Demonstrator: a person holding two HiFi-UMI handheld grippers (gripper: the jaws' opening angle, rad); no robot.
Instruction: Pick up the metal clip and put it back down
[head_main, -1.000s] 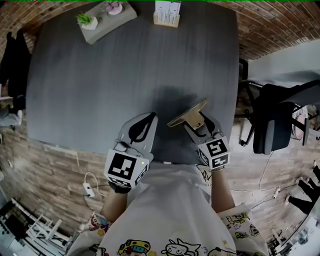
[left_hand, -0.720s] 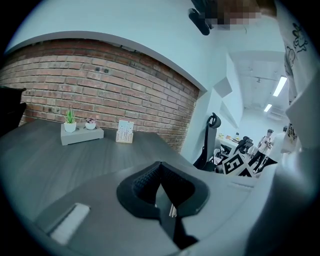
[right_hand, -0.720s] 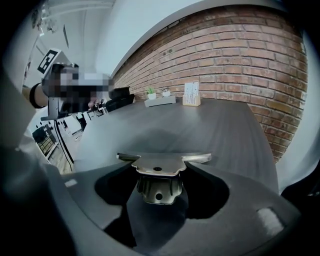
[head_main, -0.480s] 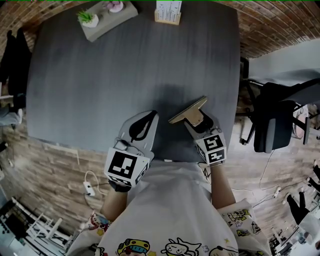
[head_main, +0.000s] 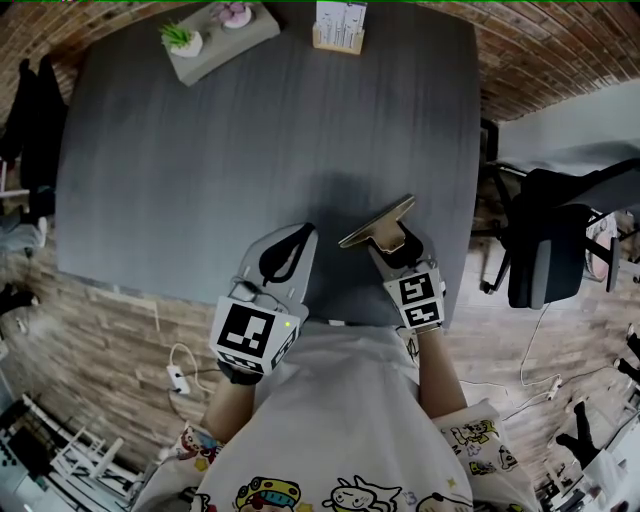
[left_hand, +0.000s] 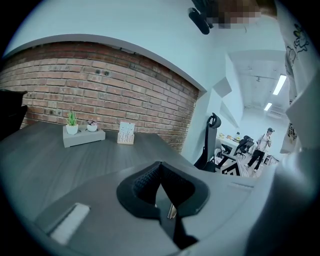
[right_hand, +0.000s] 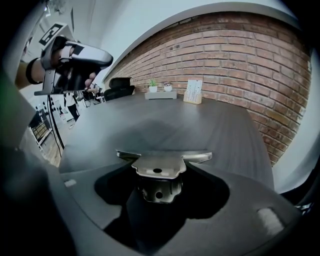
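Head view looks steeply down; claw views skim low — all share the table (head_main: 250, 150).

Left gripper (head_main: 303, 235): closed tight, empty, angled slightly down. Right gripper (head_main: 395, 243): spread wide, clamped on metal clip (head_main: 378, 222), pitched downward.

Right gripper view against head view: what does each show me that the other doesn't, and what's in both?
Only the right gripper view: the holes in the handle of the metal clip, seen close up, clamped in the right gripper. Only the head view: that gripper's marker cube, the person's shirt and a black chair. Both: the clip, the grey table, the left gripper, the planter tray and the card holder.
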